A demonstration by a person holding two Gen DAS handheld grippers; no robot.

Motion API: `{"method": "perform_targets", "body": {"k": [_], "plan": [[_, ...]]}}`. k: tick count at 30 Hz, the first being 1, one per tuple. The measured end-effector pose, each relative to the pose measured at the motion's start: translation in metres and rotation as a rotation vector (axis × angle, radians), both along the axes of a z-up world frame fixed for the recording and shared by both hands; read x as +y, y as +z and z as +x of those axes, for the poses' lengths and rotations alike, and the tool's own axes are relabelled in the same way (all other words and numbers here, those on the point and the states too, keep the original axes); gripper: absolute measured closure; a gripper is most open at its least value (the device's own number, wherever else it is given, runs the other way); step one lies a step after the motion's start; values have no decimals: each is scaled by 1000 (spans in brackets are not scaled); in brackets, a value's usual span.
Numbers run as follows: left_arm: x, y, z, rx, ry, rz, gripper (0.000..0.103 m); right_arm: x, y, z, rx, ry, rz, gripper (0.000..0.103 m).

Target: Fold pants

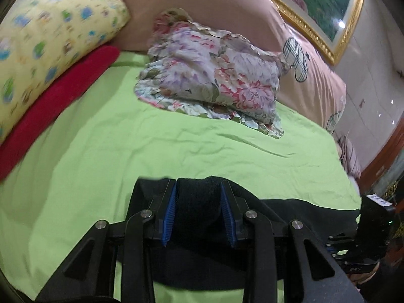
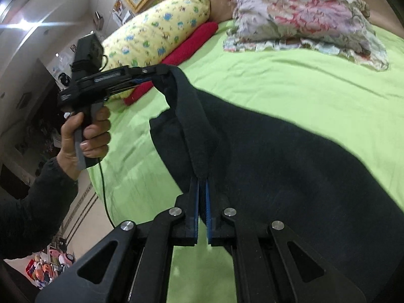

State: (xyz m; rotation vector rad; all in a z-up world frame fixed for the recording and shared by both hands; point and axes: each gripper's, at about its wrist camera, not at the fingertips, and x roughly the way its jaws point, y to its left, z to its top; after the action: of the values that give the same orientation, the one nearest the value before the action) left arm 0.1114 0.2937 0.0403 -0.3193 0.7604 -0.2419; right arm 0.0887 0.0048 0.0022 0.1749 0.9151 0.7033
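Both grippers, left (image 1: 198, 189) and right (image 2: 202, 180), are clamped on the black pants' (image 2: 290, 166) lifted edge, apparently mid-fold; next, carry it toward the floral pillow (image 2: 303, 17).

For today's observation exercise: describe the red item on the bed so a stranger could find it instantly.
Start at the green bedsheet. Along its edge lies a yellow patterned pillow; the red towel is tucked right under it. It is the only plain red, fuzzy-looking strip there.

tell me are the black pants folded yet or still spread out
Not folded yet. The black pants lie mostly spread over the green sheet, with one edge lifted, pinched by the right gripper and the left gripper.
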Motion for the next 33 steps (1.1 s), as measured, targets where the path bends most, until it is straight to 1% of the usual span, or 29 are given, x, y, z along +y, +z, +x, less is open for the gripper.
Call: {"method": "perform_targets", "body": {"k": [7,10,15,16,17,19,21,23,24,25,29,31,33], "plan": [[14,-32,-28,45,70,8,69,16,-16,-7,-7,5,-80,98],[20,-39,-37,52,97,-18,69,20,-20,-10,-6,17,-98,98],[24,-49,-47,74,128,-29,68,24,-21,-17,-14,31,-120,98],[25,-49,-47,80,136,-28,65,26,-21,-18,-17,34,-133,97],[26,-50,-50,87,152,-26,65,26,-22,-17,-11,35,-136,94],[27,-49,-58,87,178,-32,65,25,-23,-18,7,25,-128,93],[26,-46,-66,92,209,-19,62,23,-23,-19,14,21,-114,92],[26,-43,-74,97,231,-15,47,20,-20,-24,23,28,-86,92],[26,-40,-79,91,246,-29,42,18,-19,-26,26,29,-75,92],[25,-39,-85,89,259,-51,33,17,-17,-28,28,28,-62,92],[21,-35,-97,86,272,-143,31,3,-8,-33,36,-9,-5,92],[14,-35,-97,99,274,-165,31,-7,-2,-34,35,-37,23,92],[7,-36,-95,120,274,-171,31,-19,4,-34,36,-66,49,92]]}}
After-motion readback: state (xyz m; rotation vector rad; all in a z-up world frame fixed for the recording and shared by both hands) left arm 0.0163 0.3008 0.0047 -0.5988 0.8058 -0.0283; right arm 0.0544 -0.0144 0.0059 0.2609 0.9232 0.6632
